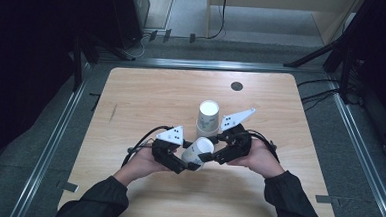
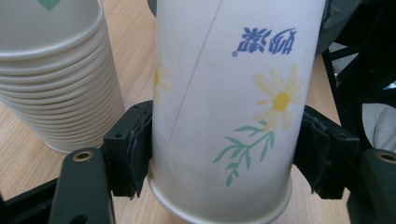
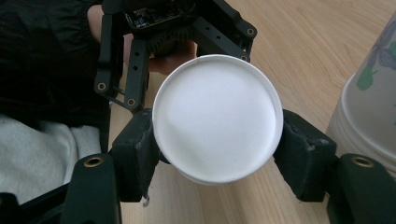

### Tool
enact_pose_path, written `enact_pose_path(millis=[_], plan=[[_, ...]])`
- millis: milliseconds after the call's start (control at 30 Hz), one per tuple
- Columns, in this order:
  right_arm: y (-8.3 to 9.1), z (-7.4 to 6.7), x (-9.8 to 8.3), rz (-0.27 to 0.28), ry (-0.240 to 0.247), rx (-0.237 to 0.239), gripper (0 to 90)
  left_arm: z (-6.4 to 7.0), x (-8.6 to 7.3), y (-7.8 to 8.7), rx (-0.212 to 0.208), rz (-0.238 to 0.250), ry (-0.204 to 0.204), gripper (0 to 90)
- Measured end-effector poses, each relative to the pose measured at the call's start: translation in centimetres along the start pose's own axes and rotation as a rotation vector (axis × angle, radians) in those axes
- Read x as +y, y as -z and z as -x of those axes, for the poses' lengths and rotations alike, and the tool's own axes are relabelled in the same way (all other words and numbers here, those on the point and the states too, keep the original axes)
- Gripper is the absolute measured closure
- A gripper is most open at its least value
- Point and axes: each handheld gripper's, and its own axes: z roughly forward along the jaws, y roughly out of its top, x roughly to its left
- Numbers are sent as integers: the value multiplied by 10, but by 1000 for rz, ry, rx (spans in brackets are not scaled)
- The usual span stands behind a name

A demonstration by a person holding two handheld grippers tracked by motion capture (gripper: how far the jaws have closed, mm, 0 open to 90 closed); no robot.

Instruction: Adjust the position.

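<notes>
Paper cup (image 1: 197,152) clamped between both tongs, cup stack (image 1: 208,118) beside

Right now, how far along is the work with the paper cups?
One white flower-printed paper cup looks already off the stack of nested white paper cups standing upside down behind it. In hand: both the left tongs and the right tongs clamp that single cup above the wooden table. It has yet to be set down.

The high view looks forward and down on the light wooden table (image 1: 146,96) from the person's side. Both gripper views sit very close to the white flower-printed paper cup (image 2: 224,107), one facing its side, one its base (image 3: 217,119), sharing that cup.
</notes>
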Motion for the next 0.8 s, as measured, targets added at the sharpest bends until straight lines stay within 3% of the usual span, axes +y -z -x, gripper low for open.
enact_pose_path(millis=[133,267,433,667,700,800], plan=[[0,-1,0,-3,25,-2,346,0,0,1,-2,-6,-3,293],[0,-1,0,8,27,-16,256,-2,1,6,-5,-10,-1,292],[3,-1,-2,8,34,-38,226,-4,3,12,-10,-40,-1,292],[5,-9,-14,-42,61,-87,228,-3,11,23,-1,-117,-46,292],[5,-12,-17,-47,72,-96,229,-4,16,24,9,-163,-70,292],[4,-17,-20,-57,88,-106,229,-6,24,25,-4,-213,-92,292]])
